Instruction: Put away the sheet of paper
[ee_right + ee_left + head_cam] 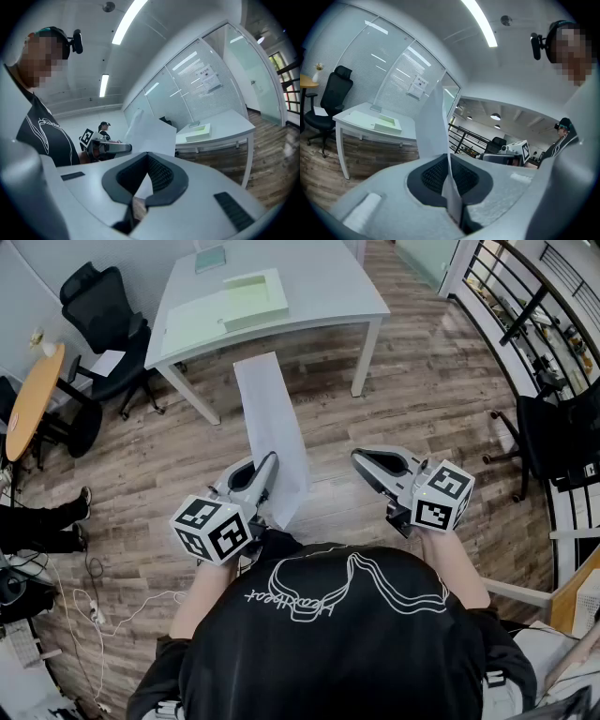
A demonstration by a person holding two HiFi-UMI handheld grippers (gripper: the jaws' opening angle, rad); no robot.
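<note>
A long white sheet of paper [272, 423] hangs in the air in front of me, its far end reaching toward the white table [319, 292]. My left gripper [270, 461] is shut on its near end. The left gripper view shows the sheet [433, 126] rising edge-on from the pinched pads of that gripper [453, 206]. My right gripper [358, 459] is level with it, a little to the right, shut and holding nothing. In the right gripper view its jaws [136, 204] meet, with the paper [152, 133] beyond them.
On the table lie a pale green tray [255, 294] and a small green pad [211, 259]. Black office chairs [101, 306] stand at the left by a round wooden table [33, 399]. Another chair [562, 437] and a railing are at the right. Someone's legs [42, 521] show at the left.
</note>
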